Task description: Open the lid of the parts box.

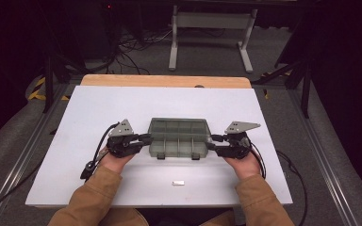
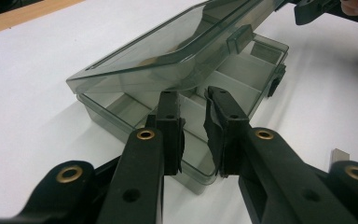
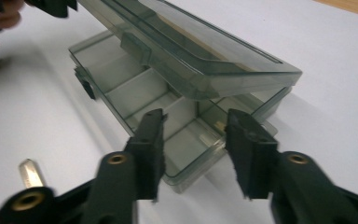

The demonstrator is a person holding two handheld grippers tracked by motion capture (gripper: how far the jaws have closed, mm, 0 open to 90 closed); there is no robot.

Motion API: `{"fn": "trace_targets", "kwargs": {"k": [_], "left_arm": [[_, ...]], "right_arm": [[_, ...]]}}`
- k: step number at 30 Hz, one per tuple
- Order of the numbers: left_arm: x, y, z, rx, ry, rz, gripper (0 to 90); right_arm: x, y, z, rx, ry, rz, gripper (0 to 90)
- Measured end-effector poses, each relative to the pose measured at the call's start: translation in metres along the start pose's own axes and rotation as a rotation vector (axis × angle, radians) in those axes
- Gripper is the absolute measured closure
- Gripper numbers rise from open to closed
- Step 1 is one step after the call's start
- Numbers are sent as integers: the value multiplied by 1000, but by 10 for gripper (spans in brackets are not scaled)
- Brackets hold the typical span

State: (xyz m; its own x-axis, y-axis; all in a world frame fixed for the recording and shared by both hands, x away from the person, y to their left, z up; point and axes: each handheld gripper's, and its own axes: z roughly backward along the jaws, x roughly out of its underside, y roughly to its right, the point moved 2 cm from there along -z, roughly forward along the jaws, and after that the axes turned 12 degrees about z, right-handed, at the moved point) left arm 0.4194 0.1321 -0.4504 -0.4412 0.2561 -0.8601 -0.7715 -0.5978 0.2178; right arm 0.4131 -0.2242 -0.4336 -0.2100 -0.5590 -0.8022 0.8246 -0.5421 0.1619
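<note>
A white rectangular table top (image 1: 99, 122), edged by a wooden strip at its far side, carries a smoky translucent plastic compartment box (image 1: 179, 137) and, nearer the person, a small flat metal piece (image 1: 178, 182).

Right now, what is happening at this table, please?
A person holds a gripper in each hand at the ends of a smoky clear compartment box on the white table. The lid is lifted partway over empty compartments. The left gripper and the right gripper each straddle a corner of the base, the right with space around it. A small metal piece lies nearby.
</note>
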Motion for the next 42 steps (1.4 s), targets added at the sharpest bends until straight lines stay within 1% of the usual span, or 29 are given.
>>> {"fn": "trace_targets", "kwargs": {"k": [2,3,4,6,8,12,14,15,20,23,25,27,28,30,33,34,35,37,38,39,40,41,42], "left_arm": [[0,0,1,3,2,1,758],[-1,0,1,5,2,2,756],[-1,0,2,9,3,4,755],[-1,-1,2,12,1,3,752],[-1,0,3,12,0,3,746],[-1,0,4,13,6,0,740],[-1,0,5,17,4,1,740],[-1,0,5,17,2,1,740],[-1,0,9,11,2,-5,719],[-1,0,14,17,4,0,700],[-1,-1,18,14,11,11,641],[-1,-1,19,14,14,13,598],[1,-2,24,24,20,18,567],[2,-1,27,25,21,15,520],[6,0,35,23,37,7,478],[8,0,38,22,41,10,465],[8,0,38,22,41,10,453],[12,-1,46,8,56,14,442],[14,-1,50,4,65,20,409],[16,-2,56,-2,80,23,400],[16,-2,56,-2,80,23,390],[20,-3,63,-13,95,25,375],[22,-3,67,-19,103,24,364]], "right_arm": [[-3,0,0,24,-20,24,433],[-5,1,-1,32,-26,36,406],[-7,2,-1,39,-29,45,364],[-12,4,-2,61,-34,74,309],[-17,5,-4,80,-49,106,296],[-23,7,-7,94,-64,144,283],[-26,9,-8,91,-67,154,285],[-28,10,-9,93,-70,167,291],[-39,16,-9,76,-81,201,318],[-46,18,-9,69,-76,207,338],[-49,21,-8,72,-62,210,358],[-51,23,-7,71,-58,202,372],[-53,25,-7,72,-53,195,387],[-55,28,-7,72,-43,185,403],[-59,32,-8,73,-28,176,429],[-60,34,-8,73,-24,171,435],[-61,36,-9,72,-22,161,442],[-62,39,-10,73,-22,153,447],[-66,43,-12,76,-24,146,462],[-67,44,-13,77,-21,146,470],[-67,44,-13,77,-21,146,470],[-71,48,-16,86,-13,146,486],[-73,49,-17,88,-14,146,490]]}}
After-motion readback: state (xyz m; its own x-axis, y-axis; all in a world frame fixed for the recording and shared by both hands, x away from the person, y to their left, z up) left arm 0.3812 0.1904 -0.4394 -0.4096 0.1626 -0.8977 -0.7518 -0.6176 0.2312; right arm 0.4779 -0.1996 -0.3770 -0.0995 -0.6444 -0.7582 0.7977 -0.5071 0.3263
